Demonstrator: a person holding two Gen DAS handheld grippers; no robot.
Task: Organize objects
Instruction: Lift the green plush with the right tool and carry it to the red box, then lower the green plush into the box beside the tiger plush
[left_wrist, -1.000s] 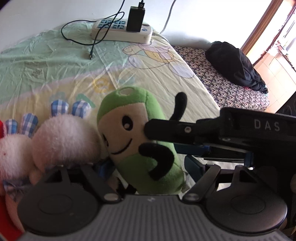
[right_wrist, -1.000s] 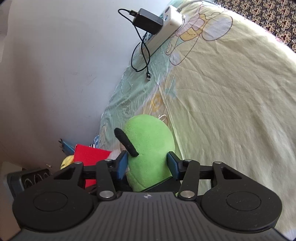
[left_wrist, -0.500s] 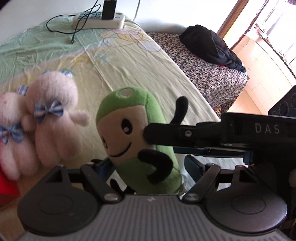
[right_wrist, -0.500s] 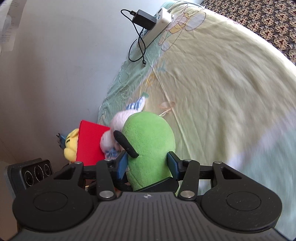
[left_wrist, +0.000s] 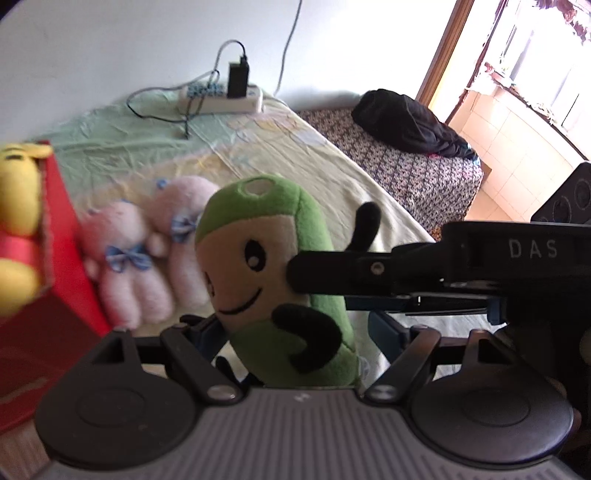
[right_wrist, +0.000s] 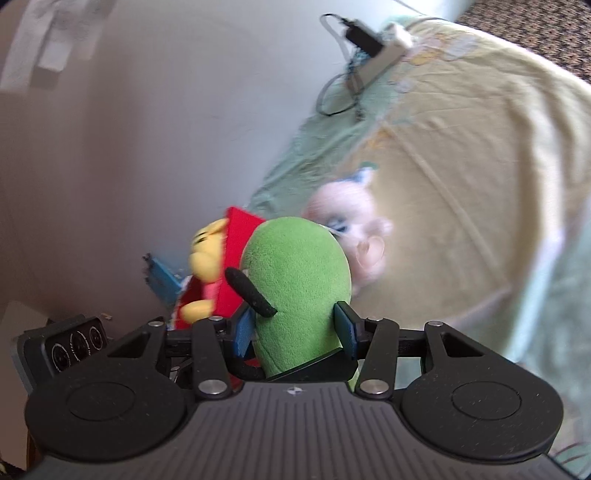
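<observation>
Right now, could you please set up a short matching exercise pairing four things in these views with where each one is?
Things:
1. green plush toy
2. yellow plush toy
3. pink plush toys
4. power strip

Places:
A. lying on the bedsheet beside the red box
B. at the far end of the bed by the wall
C. between the fingers of the right hand-held gripper
D. inside the red box

Pairs: 1-C, 2-D, 3-A, 4-B
</observation>
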